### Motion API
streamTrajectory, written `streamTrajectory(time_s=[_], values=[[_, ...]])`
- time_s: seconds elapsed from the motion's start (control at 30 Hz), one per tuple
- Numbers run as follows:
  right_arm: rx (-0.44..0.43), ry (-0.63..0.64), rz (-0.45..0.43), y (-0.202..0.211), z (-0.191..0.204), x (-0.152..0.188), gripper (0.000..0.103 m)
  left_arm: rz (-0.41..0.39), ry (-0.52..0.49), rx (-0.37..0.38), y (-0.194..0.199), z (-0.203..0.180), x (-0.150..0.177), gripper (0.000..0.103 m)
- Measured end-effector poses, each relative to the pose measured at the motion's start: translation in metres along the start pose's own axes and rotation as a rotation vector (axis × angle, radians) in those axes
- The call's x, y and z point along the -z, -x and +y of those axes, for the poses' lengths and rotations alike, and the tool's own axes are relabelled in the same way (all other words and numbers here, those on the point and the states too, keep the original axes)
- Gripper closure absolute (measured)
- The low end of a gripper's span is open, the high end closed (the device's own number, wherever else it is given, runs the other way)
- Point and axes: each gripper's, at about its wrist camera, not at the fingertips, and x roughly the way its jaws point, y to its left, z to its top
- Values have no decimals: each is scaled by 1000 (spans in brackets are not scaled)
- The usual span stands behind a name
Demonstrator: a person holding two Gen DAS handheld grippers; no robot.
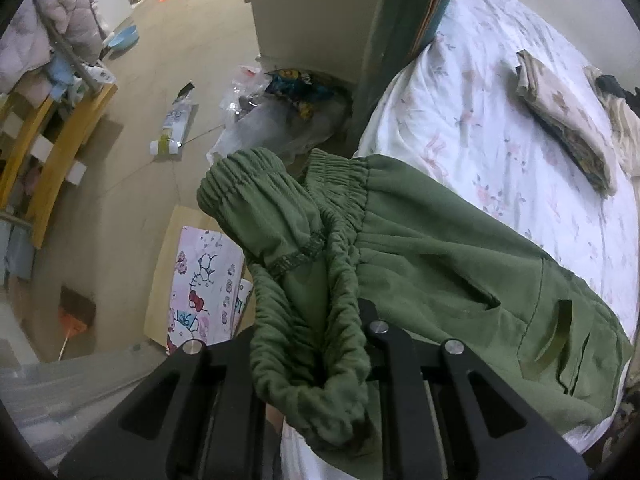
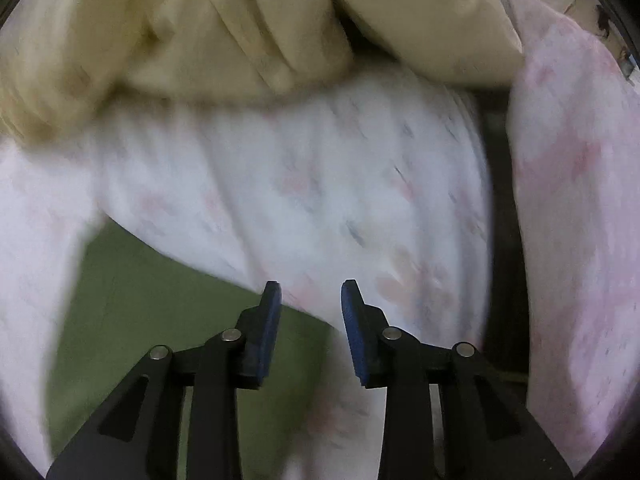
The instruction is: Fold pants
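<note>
Left wrist view: nearest the lens, the left gripper has its fingers clamped on the bunched elastic waistband of the green pants, the cloth heaped so thickly between them that the pads themselves are hidden. From that grip the pants spread away to the right over the near edge of the bed, whose white floral sheet runs on toward the far right. Part of the waistband droops off the bed's left edge above the floor. On the floor to the left lies a cartoon-printed board, and farther off a bottle and a heap of clear plastic bags. Far out on the sheet rests a folded patterned cloth. In the right wrist view, blurred by motion, the right gripper shows its blue-padded fingers apart with nothing between them, above the sheet; a patch of the green pants lies near left, and a cream quilt is bunched at the far side.
</note>
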Motion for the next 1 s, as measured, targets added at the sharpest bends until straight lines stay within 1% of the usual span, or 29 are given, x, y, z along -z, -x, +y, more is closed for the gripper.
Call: streamTrajectory(time_s=[0.03,0.07,0.13,0.2,0.27,0.33,0.4,0.43,0.47,0.5,0.53,0.57,0.6,0.63,0.67,0.77,0.8,0.83,0.87,0.9,0.93,0.97,1.0], values=[[-45,14,2,1,7,-4,53,-6,0,-5,2,-2,0,92],[-120,59,3,1,22,-9,52,-17,1,-9,5,-6,-1,92],[-165,159,-5,-2,52,-13,50,-28,-5,-20,7,-8,1,92],[-215,297,-3,-7,89,-14,50,-26,-7,-33,5,-10,-1,92],[-218,409,-9,-15,116,-16,50,-13,-9,-46,1,-10,0,92],[-176,485,-27,-26,125,-19,50,-4,-9,-57,-3,-10,-1,92],[-157,484,-13,-42,121,-29,50,-1,-15,-69,-5,-11,0,92],[-167,464,5,-45,116,-31,50,-1,-18,-75,-5,-12,0,92],[-215,425,31,-52,111,-36,51,-3,-21,-80,-5,-14,0,92],[-259,404,50,-55,110,-36,55,-4,-23,-82,-5,-14,0,92],[-306,399,76,-58,111,-34,82,-3,-22,-83,-6,-15,0,92],[-327,428,99,-58,115,-30,103,-1,-18,-81,-6,-15,0,92],[-312,494,78,-52,122,-25,103,1,-13,-78,-6,-14,0,92],[-314,528,49,-48,126,-23,103,3,-7,-74,-5,-13,0,92],[-322,555,-12,-34,128,-22,103,4,-3,-70,-4,-11,0,92],[-330,497,-127,-10,124,-38,103,4,-19,-77,-5,-12,1,92],[-336,463,-177,0,120,-45,103,3,-30,-81,-5,-13,1,92],[-354,435,-209,6,117,-52,103,2,-35,-83,-5,-13,1,92],[-368,410,-217,8,116,-59,103,2,-38,-84,-6,-14,1,92],[-363,397,-199,6,118,-61,103,4,-33,-83,-6,-14,1,92],[-366,377,-154,-1,117,-64,102,7,-27,-82,-7,-13,1,92],[-395,354,-88,-12,114,-66,92,10,-20,-80,-7,-13,1,92],[-403,346,-16,-24,113,-66,75,10,-16,-80,-7,-13,1,92]])
